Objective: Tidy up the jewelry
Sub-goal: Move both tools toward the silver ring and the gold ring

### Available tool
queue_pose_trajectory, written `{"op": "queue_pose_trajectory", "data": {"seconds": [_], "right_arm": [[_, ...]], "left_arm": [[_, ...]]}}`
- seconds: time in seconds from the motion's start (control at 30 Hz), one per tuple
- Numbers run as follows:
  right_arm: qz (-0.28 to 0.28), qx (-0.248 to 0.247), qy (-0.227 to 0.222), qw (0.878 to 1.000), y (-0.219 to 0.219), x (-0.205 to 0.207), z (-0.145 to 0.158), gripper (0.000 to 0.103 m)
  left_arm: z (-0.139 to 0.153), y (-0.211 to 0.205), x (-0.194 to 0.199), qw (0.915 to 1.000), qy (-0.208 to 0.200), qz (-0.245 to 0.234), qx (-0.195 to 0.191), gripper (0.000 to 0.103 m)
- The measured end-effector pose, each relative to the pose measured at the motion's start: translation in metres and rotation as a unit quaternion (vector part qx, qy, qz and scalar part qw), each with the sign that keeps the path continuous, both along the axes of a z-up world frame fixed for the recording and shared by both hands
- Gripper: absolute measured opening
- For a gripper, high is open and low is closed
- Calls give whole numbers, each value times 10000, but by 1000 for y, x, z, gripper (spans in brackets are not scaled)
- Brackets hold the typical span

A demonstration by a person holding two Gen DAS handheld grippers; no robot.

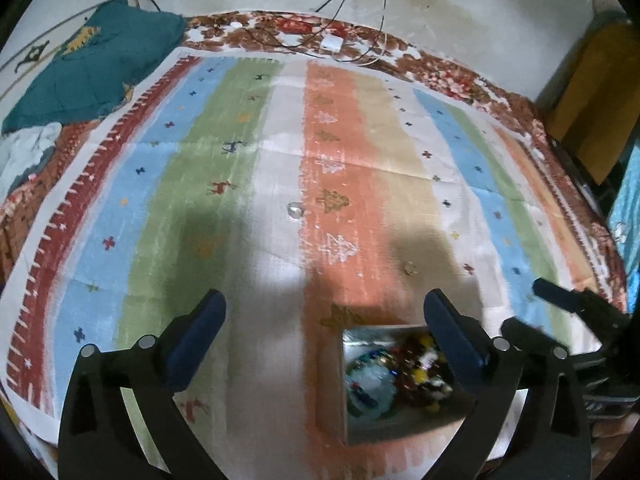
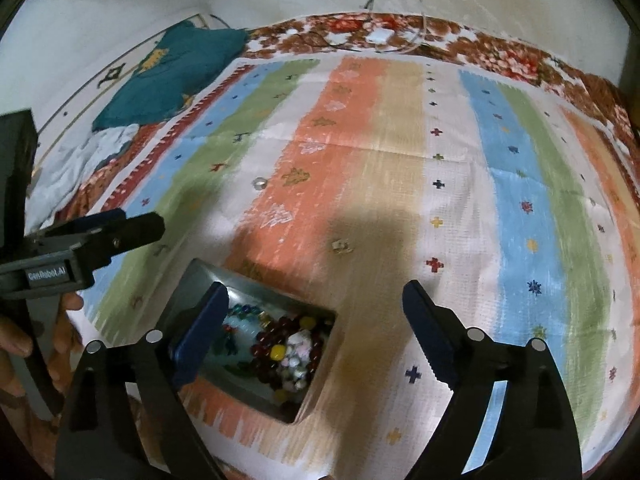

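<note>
We've got both grippers hovering low over the striped mat (image 1: 280, 128), left gripper (image 1: 324, 312) and right gripper (image 2: 316, 300) both spread wide, holding nothing. The metal tin (image 2: 200, 276) below is full of beaded jewelry (image 2: 288, 344); a small ring (image 1: 295, 211) lies loose farther out.

A shallow grey metal tray (image 2: 208, 280) sits on the striped cloth, heaped with bead jewelry (image 2: 288, 344): dark red strands, yellow and white beads, some blue-green ones. Well apart from it lie a small clear round piece (image 1: 295, 210) on a white stripe and a small pale trinket (image 2: 342, 245) nearer the tray.
</note>
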State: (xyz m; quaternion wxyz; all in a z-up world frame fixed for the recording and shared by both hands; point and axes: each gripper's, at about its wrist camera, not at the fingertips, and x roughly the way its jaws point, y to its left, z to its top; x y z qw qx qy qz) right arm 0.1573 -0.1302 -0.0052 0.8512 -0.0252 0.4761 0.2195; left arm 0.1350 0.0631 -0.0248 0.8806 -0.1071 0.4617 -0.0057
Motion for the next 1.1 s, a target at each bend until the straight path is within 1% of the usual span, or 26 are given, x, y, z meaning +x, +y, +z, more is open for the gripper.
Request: {"op": "queue_pose_trajectory", "data": {"seconds": [0.07, 0.17, 0.3, 0.53, 0.7, 0.93, 1.1], "right_arm": [[-96, -32, -6, 9999, -1, 8, -2, 90], [-174, -48, 52, 9998, 0, 18, -5, 91], [-86, -60, 187, 9998, 3, 28, -11, 91], [-79, -308, 370, 9988, 11, 43, -28, 92], [-149, -236, 626, 9977, 10, 56, -39, 92], [-38, -211, 705, 9973, 16, 63, -42, 92], [-1, -235, 808, 9964, 19, 69, -48, 92]], "left_arm": [[-1, 1, 2, 10000, 9, -16, 30, 97], [-2, 3, 5, 10000, 22, -24, -50, 97], [-3, 7, 10, 9999, 39, 4, -97, 97], [-13, 12, 30, 9998, 121, 39, -177, 97], [-24, 17, 45, 9996, 235, 91, -81, 97], [-29, 22, 60, 9996, 222, 104, -107, 97], [-35, 20, 68, 9996, 279, 13, -96, 97]]}}
